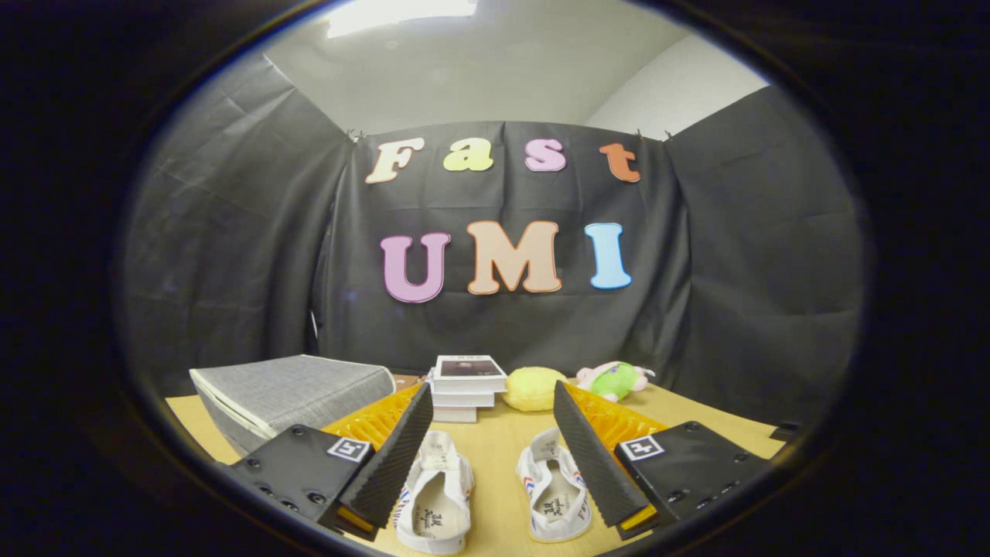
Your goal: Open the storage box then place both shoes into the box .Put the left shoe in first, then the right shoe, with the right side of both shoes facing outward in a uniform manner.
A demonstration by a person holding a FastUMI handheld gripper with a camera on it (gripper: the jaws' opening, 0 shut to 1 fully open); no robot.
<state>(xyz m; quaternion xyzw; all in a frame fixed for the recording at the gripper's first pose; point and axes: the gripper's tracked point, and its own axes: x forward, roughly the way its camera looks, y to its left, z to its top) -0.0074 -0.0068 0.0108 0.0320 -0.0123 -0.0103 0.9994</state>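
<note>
Two white canvas shoes lie side by side on the wooden table, toes pointing away from me. The left shoe [433, 495] sits just inside my left finger, the right shoe [555, 491] just inside my right finger. A grey fabric storage box [290, 394] with its lid down stands beyond the left finger, at the table's left. My gripper [491, 402] hovers above the shoes, open wide, with nothing held between its fingers.
A stack of white books [466, 385] stands at the back middle of the table [495, 441]. Beside it lie a yellow plush [534, 388] and a pink and green plush toy [615, 381]. Black cloth walls close in the booth.
</note>
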